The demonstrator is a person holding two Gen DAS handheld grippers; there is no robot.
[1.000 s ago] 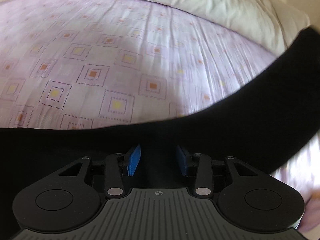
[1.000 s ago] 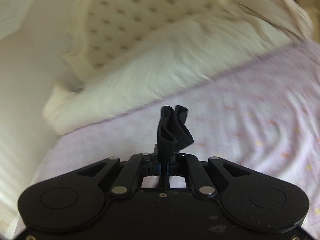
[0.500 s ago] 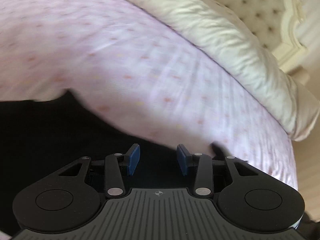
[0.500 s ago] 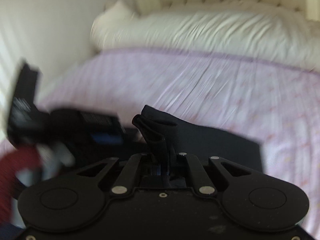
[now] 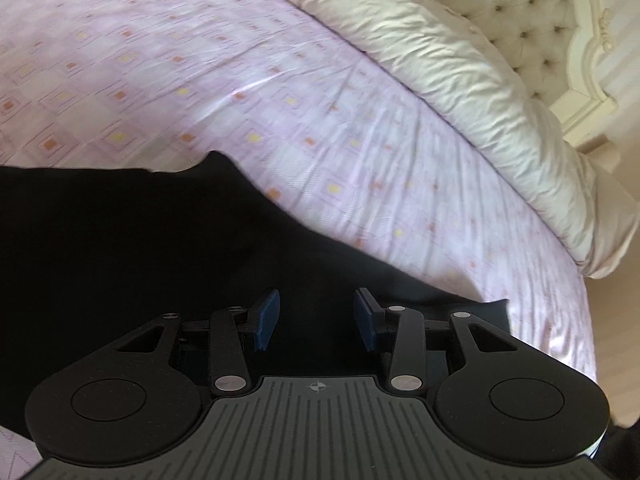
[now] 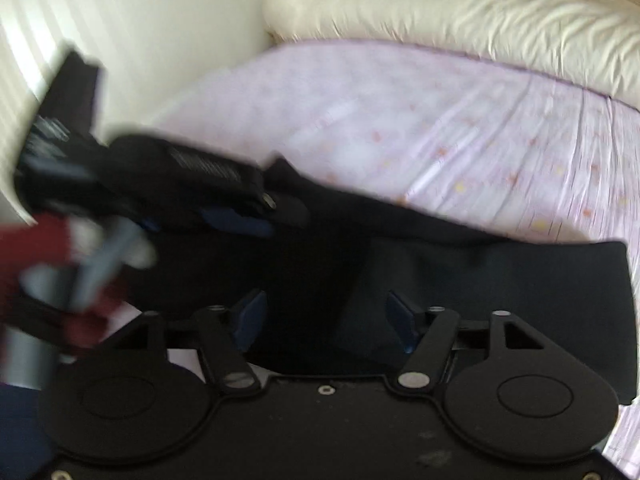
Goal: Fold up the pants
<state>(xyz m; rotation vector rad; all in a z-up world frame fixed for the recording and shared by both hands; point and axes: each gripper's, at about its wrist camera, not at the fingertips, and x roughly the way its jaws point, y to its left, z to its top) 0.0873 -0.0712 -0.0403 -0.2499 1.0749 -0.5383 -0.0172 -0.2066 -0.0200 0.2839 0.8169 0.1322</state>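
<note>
The black pants (image 5: 140, 248) lie spread on the lilac patterned bedsheet (image 5: 200, 80). My left gripper (image 5: 316, 318) is open and empty just above the dark cloth. In the right wrist view the pants (image 6: 500, 280) lie flat across the sheet (image 6: 400, 120). My right gripper (image 6: 326, 316) is open over them with nothing between its blue pads. The left gripper (image 6: 240, 218) shows blurred at the left of that view, held by a hand in a red sleeve.
A cream duvet roll (image 5: 440, 80) runs along the head of the bed under a tufted cream headboard (image 5: 520, 12). It also shows in the right wrist view (image 6: 460, 28). A pale wall (image 6: 140, 32) borders the bed's left side.
My right gripper was shut on a bunch of the pants; it has swung down toward the bed and opened, letting the cloth go. The left gripper stayed open and turned toward the headboard.
</note>
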